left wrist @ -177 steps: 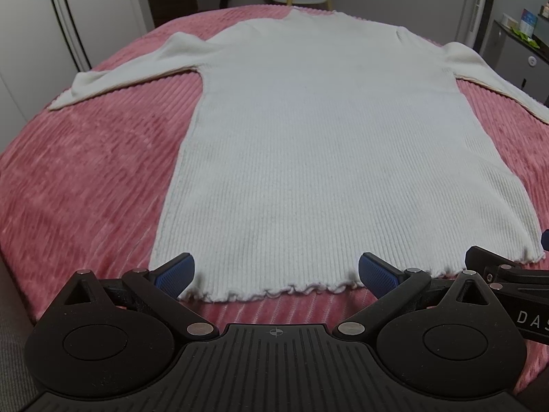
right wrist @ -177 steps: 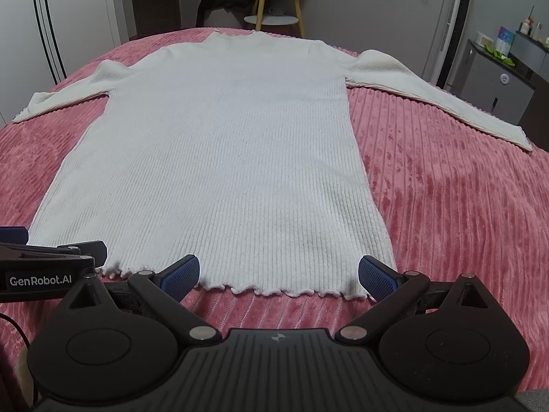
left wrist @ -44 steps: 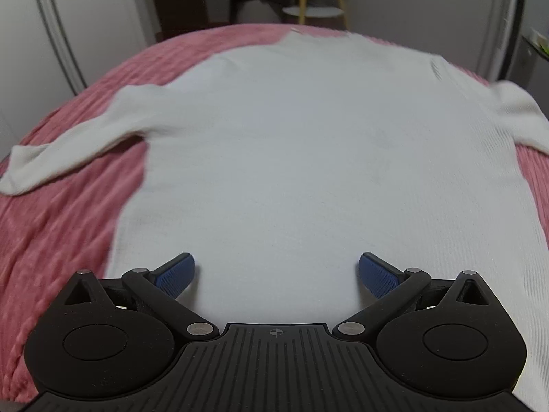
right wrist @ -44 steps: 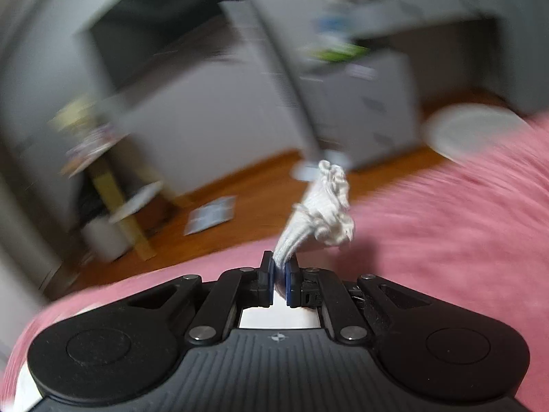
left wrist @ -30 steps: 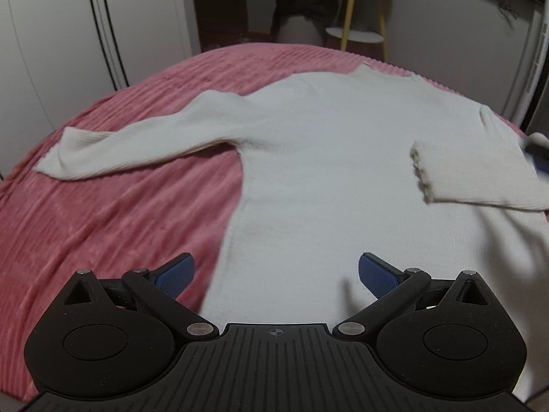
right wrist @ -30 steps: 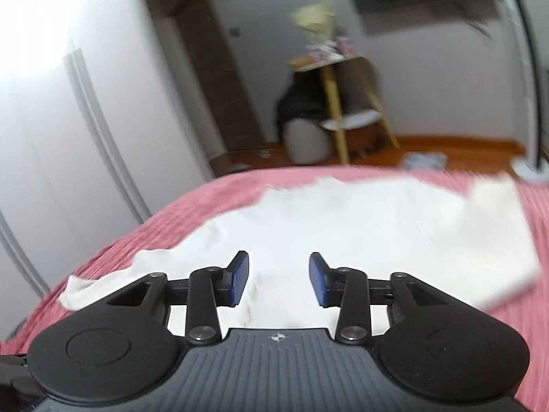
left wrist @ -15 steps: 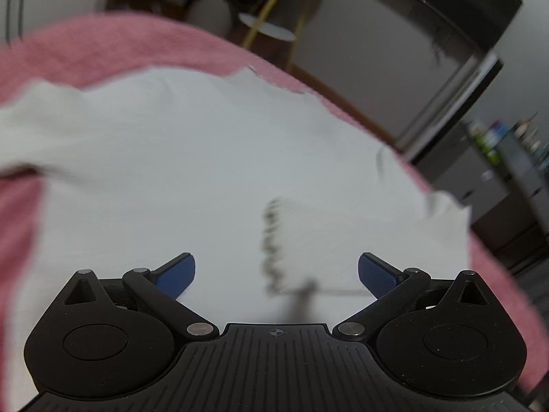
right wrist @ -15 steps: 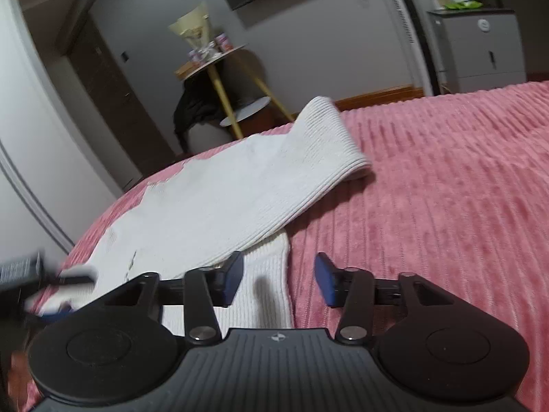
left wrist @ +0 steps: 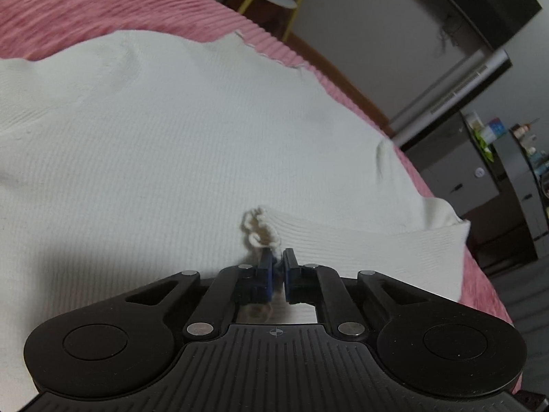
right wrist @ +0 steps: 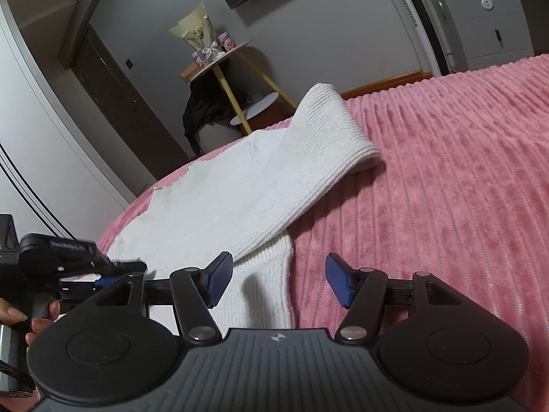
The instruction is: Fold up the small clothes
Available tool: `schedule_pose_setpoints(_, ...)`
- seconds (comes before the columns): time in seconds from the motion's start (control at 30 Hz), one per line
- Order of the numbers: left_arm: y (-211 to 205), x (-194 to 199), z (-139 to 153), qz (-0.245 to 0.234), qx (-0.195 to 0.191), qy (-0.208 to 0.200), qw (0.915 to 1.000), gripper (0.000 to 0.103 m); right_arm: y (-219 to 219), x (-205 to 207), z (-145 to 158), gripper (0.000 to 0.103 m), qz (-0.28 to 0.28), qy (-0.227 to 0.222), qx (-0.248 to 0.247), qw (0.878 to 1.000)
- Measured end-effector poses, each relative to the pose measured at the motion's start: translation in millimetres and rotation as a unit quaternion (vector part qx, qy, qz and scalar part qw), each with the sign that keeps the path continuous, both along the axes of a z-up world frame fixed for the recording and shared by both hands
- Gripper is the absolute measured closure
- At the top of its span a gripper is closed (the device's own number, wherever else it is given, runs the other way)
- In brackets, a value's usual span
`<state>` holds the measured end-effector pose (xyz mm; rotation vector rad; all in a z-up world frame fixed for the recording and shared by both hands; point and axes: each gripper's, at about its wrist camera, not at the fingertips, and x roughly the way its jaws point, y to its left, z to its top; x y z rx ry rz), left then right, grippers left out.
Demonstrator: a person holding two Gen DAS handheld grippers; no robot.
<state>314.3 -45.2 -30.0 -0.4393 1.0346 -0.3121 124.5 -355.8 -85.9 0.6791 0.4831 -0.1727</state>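
Note:
A white ribbed sweater (left wrist: 171, 137) lies flat on a pink ribbed bedspread (left wrist: 103, 7). Its right sleeve (left wrist: 360, 243) is folded back across the body. My left gripper (left wrist: 278, 257) is shut on that sleeve's frilly cuff (left wrist: 259, 228), which bunches up just beyond the pads. In the right wrist view the folded sleeve (right wrist: 319, 151) makes a rounded fold at the sweater's (right wrist: 206, 213) edge. My right gripper (right wrist: 278, 274) hovers low over the sweater's side edge, jaws opening, pressing on nothing. The left gripper's body (right wrist: 68, 254) and a hand (right wrist: 37, 322) show at the left.
Bare pink bedspread (right wrist: 446, 171) stretches to the right of the sweater. Beyond the bed stand a yellow-legged side table with a bouquet (right wrist: 219, 61), dark clothing under it (right wrist: 202, 110), a grey drawer cabinet (right wrist: 487, 27) and white wardrobe doors (right wrist: 34, 137).
My left gripper has moved in onto the sleeve cuff and closed on it. The right gripper let the sleeve go earlier; its jaws have kept widening, and it has sunk lower over the sweater's edge.

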Motion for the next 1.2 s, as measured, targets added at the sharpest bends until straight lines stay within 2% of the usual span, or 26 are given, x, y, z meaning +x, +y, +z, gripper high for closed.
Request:
schedule_pose_setpoints(0.13,14.0,2.1,18.7,0.024,0.007,-0.024,0.9994,0.097,-0.9,3.7,-0.9,0.043,0.004,-0.004,0.009,1.0)
schedule_pose_setpoints(0.23,23.7,4.2,36.7,0.037,0.028,-0.053,0.9975,0.097,-2.2,5.6,-2.1,0.042,0.007,-0.005,0.014,1.0)
schedule_pose_setpoints(0.37,36.4,8.7,48.7,0.043,0.05,-0.071,0.9953,0.098,-3.5,7.6,-3.4,0.042,0.008,-0.008,0.019,1.0)
schedule_pose_setpoints(0.6,49.1,21.7,51.1,0.043,0.108,-0.097,0.9885,0.098,-5.0,6.6,-1.9,0.041,0.008,-0.013,0.019,1.0)
schedule_pose_setpoints(0.73,54.6,24.6,51.5,0.058,0.151,-0.121,0.9795,0.098,-2.2,6.0,-0.2,0.041,0.008,-0.012,0.007,1.0)
schedule_pose_setpoints(0.8,56.8,28.0,46.0,0.063,0.178,-0.114,0.9754,0.098,0.1,6.3,0.7,0.041,0.01,-0.012,0.001,1.0)
schedule_pose_setpoints(0.87,61.5,32.0,35.5,0.053,0.167,-0.098,0.9796,0.095,2.2,6.8,1.6,0.041,0.012,-0.011,-0.005,1.0)
schedule_pose_setpoints(0.93,65.8,33.3,25.3,0.037,0.132,-0.083,0.9871,0.069,4.3,7.1,2.4,0.041,0.014,-0.009,-0.013,1.0)
schedule_pose_setpoints(0.97,66.2,33.3,21.6,0.032,0.118,-0.079,0.9893,0.04,5.4,7.0,3.2,0.041,0.015,-0.009,-0.016,1.0)
schedule_pose_setpoints(1.0,65.8,32.5,17.9,0.03,0.109,-0.081,0.9902,0.03,6.7,7.1,4.4,0.041,0.016,-0.01,-0.019,1.0)
schedule_pose_setpoints(1.03,64.1,32.7,13.2,0.026,0.107,-0.085,0.9902,0.031,8.0,7.1,5.7,0.041,0.017,-0.011,-0.023,1.0)
schedule_pose_setpoints(1.07,61.6,34.3,9.5,0.023,0.112,-0.08,0.9902,0.036,9.6,7.4,6.9,0.041,0.018,-0.011,-0.03,0.999)
schedule_pose_setpoints(1.13,59.1,38.7,5.1,0.025,0.122,-0.055,0.9906,0.063,13.5,7.7,9.7,0.041,0.019,-0.015,-0.045,0.999)
schedule_pose_setpoints(1.17,60.1,40.6,4.2,0.025,0.12,-0.044,0.9914,0.084,15.1,8.0,11.4,0.041,0.019,-0.015,-0.053,0.998)
schedule_pose_setpoints(1.2,60.9,42.0,3.4,0.026,0.117,-0.038,0.992,0.095,17.2,8.4,13.0,0.042,0.02,-0.015,-0.06,0.998)
